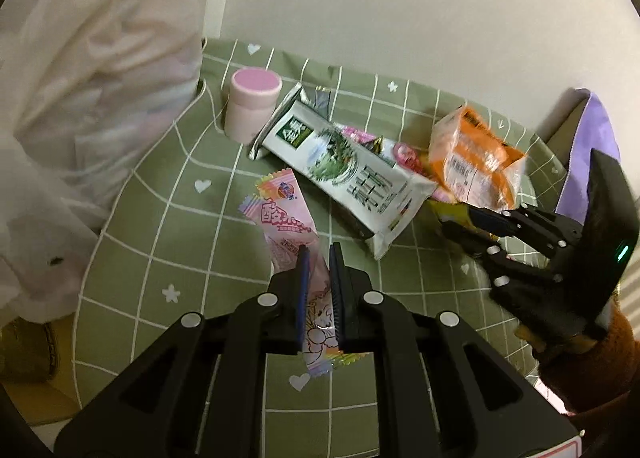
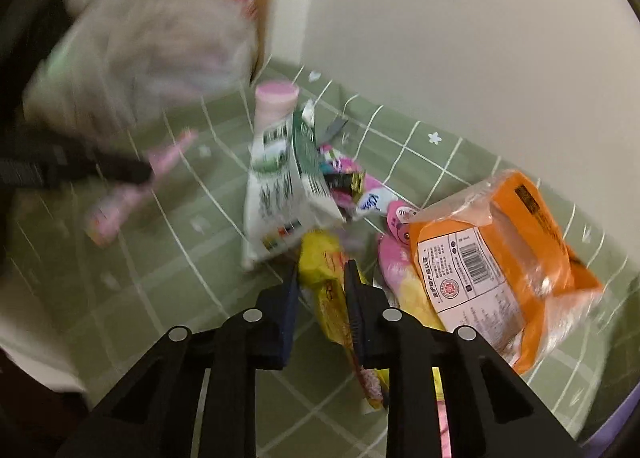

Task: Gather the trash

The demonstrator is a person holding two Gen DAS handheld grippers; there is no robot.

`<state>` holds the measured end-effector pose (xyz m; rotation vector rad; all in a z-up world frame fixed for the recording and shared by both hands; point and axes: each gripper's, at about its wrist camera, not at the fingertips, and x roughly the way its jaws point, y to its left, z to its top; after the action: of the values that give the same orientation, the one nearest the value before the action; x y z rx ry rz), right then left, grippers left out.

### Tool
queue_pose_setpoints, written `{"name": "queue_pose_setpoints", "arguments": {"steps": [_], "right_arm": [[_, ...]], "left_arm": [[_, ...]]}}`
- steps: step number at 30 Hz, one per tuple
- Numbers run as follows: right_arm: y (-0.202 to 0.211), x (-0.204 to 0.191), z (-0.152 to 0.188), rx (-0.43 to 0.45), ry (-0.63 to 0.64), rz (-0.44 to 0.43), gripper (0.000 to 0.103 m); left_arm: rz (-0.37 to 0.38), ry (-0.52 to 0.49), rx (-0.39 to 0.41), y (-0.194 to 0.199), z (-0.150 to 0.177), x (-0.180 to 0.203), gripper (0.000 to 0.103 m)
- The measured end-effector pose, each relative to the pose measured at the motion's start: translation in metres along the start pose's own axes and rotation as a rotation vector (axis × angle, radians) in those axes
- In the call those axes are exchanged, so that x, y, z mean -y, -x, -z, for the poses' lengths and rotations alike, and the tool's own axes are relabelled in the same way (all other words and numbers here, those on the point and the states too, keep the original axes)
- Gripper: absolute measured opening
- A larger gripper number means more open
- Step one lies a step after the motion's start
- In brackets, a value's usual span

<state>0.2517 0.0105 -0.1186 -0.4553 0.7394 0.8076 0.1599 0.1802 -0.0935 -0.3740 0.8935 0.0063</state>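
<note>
In the left wrist view my left gripper (image 1: 319,248) is shut on a pink candy wrapper (image 1: 280,210), which hangs from its pads just above the green checked tablecloth (image 1: 168,218). The right wrist view shows my right gripper (image 2: 322,263) with its pads against a crumpled yellow wrapper (image 2: 320,258) at the near edge of a trash pile. That pile holds a white and green carton (image 1: 352,166), an orange plastic package (image 2: 500,258) and small pink wrappers (image 2: 396,274). The same view shows the left gripper (image 2: 136,174) blurred, holding the pink wrapper (image 2: 116,210).
A large white plastic bag (image 1: 92,70) bulges at the left edge of the table. A pink-lidded jar (image 1: 252,102) stands behind the carton near the wall. A purple cloth (image 1: 592,130) lies at the far right. A brown sleeve (image 1: 600,370) shows behind the right gripper (image 1: 456,218).
</note>
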Motion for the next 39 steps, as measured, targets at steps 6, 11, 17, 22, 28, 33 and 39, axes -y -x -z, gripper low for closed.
{"name": "queue_pose_setpoints", "arguments": {"steps": [6, 11, 17, 22, 28, 33, 39], "right_arm": [[0.052, 0.036, -0.004, 0.076, -0.276, -0.108, 0.021], [0.068, 0.056, 0.008, 0.086, -0.441, -0.16, 0.021], [0.06, 0.051, 0.046, -0.005, -0.511, -0.009, 0.024], [0.061, 0.038, 0.064, 0.005, -0.53, -0.163, 0.048], [0.071, 0.021, 0.061, -0.031, -0.416, -0.159, 0.048], [0.062, 0.028, 0.064, -0.084, -0.345, -0.076, 0.048], [0.032, 0.056, 0.086, -0.121, -0.486, -0.129, 0.048]], "left_arm": [[0.051, -0.015, 0.014, -0.003, -0.007, 0.014, 0.009], [0.091, -0.076, -0.038, -0.011, -0.01, 0.031, 0.009], [0.088, -0.08, -0.119, -0.034, -0.001, 0.035, 0.01], [0.086, -0.06, -0.141, -0.04, 0.002, 0.032, 0.021], [0.071, -0.048, -0.108, -0.031, -0.005, 0.023, 0.028], [0.05, -0.04, -0.089, -0.024, -0.009, 0.018, 0.031], [0.031, -0.023, -0.106, -0.018, -0.004, 0.012, 0.033]]}}
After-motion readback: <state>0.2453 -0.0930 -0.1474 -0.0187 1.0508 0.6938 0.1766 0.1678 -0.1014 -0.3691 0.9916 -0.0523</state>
